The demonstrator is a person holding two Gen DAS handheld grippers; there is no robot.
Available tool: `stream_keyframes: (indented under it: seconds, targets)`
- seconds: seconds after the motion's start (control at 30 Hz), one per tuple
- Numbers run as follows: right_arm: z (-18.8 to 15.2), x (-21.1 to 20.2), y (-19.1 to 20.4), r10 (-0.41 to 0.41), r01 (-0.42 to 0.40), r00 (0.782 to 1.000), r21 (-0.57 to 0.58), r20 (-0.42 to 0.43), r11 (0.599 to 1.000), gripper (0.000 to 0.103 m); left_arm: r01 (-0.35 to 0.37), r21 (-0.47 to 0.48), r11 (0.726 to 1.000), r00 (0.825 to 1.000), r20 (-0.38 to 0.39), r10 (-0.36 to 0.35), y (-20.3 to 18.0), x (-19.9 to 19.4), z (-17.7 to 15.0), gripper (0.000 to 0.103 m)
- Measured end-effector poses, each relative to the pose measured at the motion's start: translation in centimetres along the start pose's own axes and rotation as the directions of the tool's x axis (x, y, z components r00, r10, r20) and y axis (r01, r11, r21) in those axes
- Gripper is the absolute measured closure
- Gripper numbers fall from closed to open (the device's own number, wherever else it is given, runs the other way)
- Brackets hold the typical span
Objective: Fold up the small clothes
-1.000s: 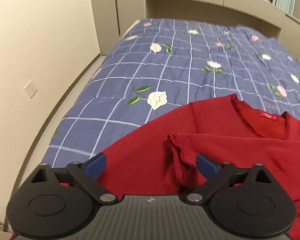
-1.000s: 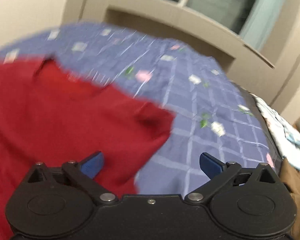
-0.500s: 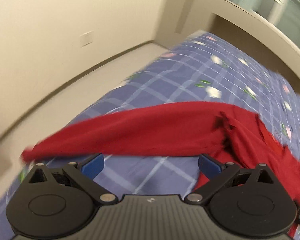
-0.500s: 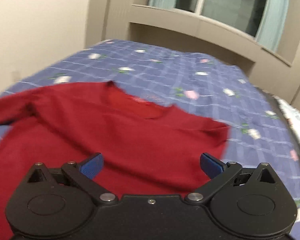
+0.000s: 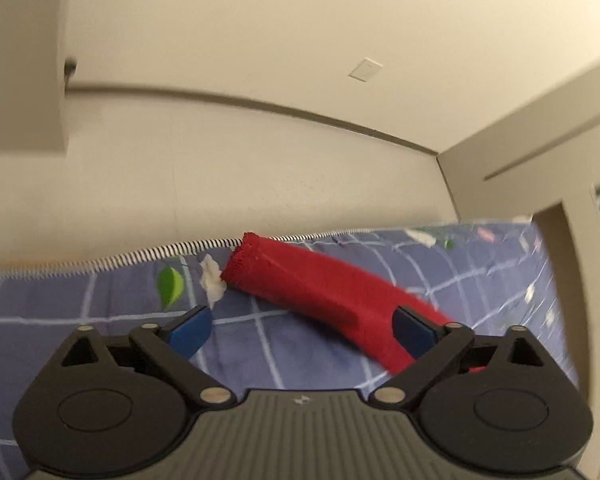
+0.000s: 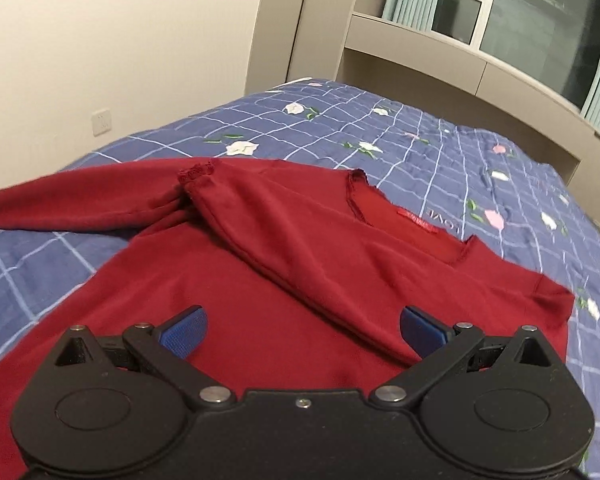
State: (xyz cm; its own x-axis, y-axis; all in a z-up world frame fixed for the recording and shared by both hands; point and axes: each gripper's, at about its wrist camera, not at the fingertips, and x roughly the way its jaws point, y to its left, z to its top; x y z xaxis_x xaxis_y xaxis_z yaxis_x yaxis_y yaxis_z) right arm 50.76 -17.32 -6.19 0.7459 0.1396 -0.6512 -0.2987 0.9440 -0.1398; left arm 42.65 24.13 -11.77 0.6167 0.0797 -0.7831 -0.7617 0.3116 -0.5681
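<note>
A dark red long-sleeved sweater (image 6: 300, 280) lies flat on the bed, neckline toward the far right. One sleeve (image 6: 268, 232) is folded across the chest, the other sleeve (image 6: 80, 200) stretches out to the left. In the left wrist view that outstretched sleeve (image 5: 320, 292) lies along the bed edge, its cuff at the far end. My left gripper (image 5: 300, 330) is open and empty just above the sleeve. My right gripper (image 6: 302, 330) is open and empty over the sweater's lower body.
The bed has a blue checked quilt with flowers (image 6: 440, 140). A cream wall with a socket (image 5: 366, 69) and the floor lie beyond the bed's left edge (image 5: 140, 256). A headboard shelf and window (image 6: 500, 12) are at the far end.
The left gripper has swung left from the sweater's chest to face the outstretched sleeve and wall. The right gripper has turned left and now looks over the whole sweater.
</note>
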Motion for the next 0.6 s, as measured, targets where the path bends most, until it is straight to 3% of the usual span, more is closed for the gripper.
stream_keyframes:
  seconds: [0.17,0.2,0.37,0.57,0.6]
  targets:
    - [1.8,2.4,0.2,-0.044,0.045,0.999,-0.033,0.03,0.998,0.001,0.089,-0.151,0.984,0.995,-0.025,-0.094,0.3,2.2,0.6,0.038]
    - [2.2,2.9,0.0,-0.047,0.048,0.998,-0.04,0.036,0.998,0.001,0.085,-0.162,0.983,0.996,-0.021,-0.089,0.2,2.5,0.6,0.047]
    - [4.5,5.5,0.2,-0.049,0.053,0.996,-0.063,0.074,0.997,0.001,0.04,-0.239,0.97,0.999,-0.01,-0.043,0.2,4.1,1.5,0.071]
    - [6.4,8.1,0.6,-0.039,0.047,0.995,-0.079,0.097,0.996,0.001,0.065,-0.229,0.971,0.997,0.054,-0.054,-0.3,4.1,2.3,0.078]
    - [6.6,8.4,0.8,-0.037,0.045,0.995,-0.081,0.097,0.996,0.001,0.058,-0.215,0.975,0.997,0.065,-0.045,-0.4,3.9,2.3,0.089]
